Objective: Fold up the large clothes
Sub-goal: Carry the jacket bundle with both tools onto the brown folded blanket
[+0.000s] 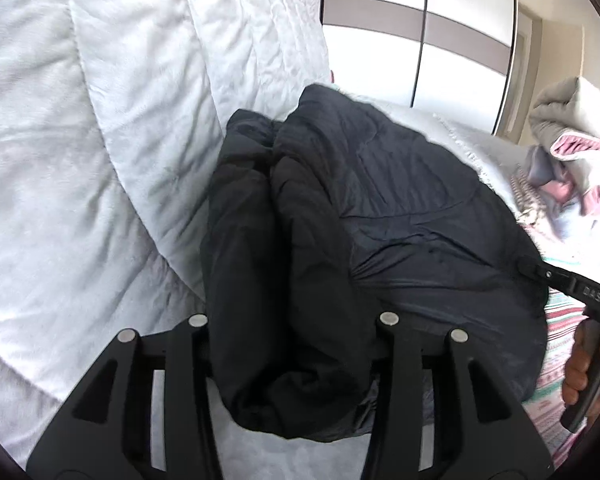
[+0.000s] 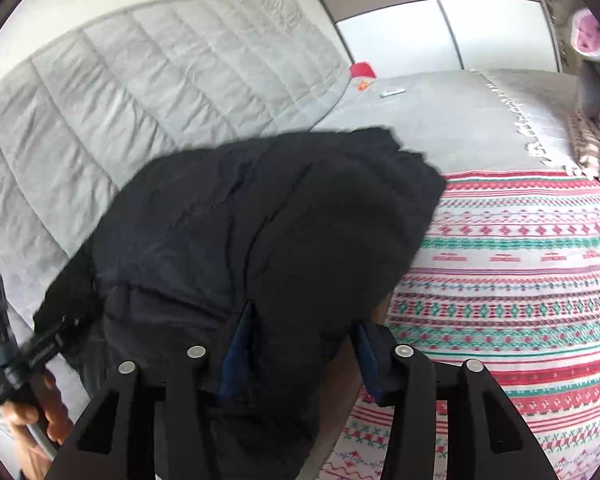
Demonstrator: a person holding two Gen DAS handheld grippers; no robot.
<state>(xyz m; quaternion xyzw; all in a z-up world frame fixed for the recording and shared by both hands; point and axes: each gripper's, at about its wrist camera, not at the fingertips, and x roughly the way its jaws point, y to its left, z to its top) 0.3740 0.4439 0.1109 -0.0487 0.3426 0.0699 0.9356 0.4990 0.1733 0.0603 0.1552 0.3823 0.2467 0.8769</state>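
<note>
A large dark navy jacket [image 1: 372, 208] lies bunched on the bed; it also fills the middle of the right wrist view [image 2: 260, 232]. My left gripper [image 1: 292, 320] has a thick fold of the jacket between its fingers, fingertips buried in cloth. My right gripper [image 2: 300, 332] holds another bunch of the jacket between its blue pads [image 2: 238, 344]. The right gripper also shows in the left wrist view [image 1: 540, 270], gripping the jacket's right edge. The left gripper shows in the right wrist view [image 2: 60, 336], at the jacket's left edge.
A white quilted cover [image 1: 80, 160] lies left. A red, green and white patterned blanket [image 2: 520, 280] lies right. Grey and pink clothes [image 1: 572, 152] are piled at the far right. A white wardrobe [image 1: 420, 20] stands behind. A red object [image 2: 363, 70] and a small white item [image 2: 392, 93] lie far back.
</note>
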